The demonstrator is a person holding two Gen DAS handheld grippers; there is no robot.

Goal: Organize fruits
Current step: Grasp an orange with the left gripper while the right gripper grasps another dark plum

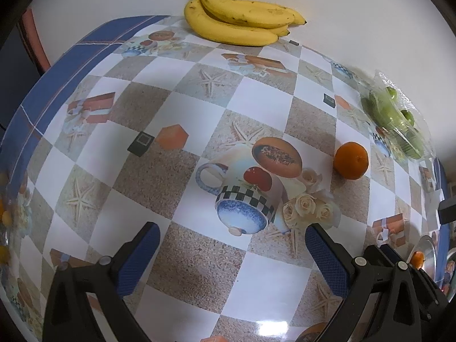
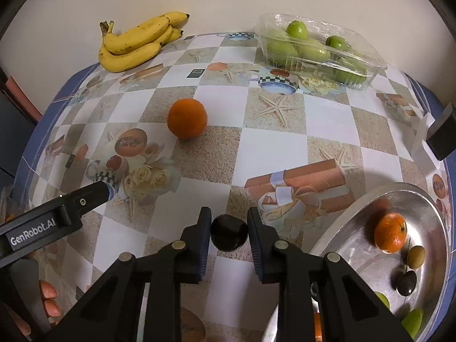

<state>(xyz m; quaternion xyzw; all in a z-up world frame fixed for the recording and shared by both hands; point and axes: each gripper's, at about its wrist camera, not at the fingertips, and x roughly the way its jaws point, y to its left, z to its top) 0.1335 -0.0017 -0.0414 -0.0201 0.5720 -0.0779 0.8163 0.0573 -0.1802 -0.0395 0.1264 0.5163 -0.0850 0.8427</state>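
My right gripper (image 2: 229, 235) is shut on a small dark round fruit (image 2: 228, 236) and holds it over the table, left of a metal bowl (image 2: 353, 245). The bowl holds a small orange (image 2: 390, 232), a dark fruit (image 2: 406, 283) and some green ones. A loose orange (image 2: 186, 118) sits mid-table; it also shows in the left wrist view (image 1: 351, 160). A banana bunch (image 2: 134, 44) lies at the far left edge, also in the left wrist view (image 1: 242, 18). My left gripper (image 1: 230, 256) is open and empty over the tablecloth.
A clear plastic box of green fruits (image 2: 313, 48) stands at the far right by the wall, also in the left wrist view (image 1: 396, 119). A dark block (image 2: 441, 131) sits at the right table edge. The patterned tablecloth (image 2: 273, 148) covers the table.
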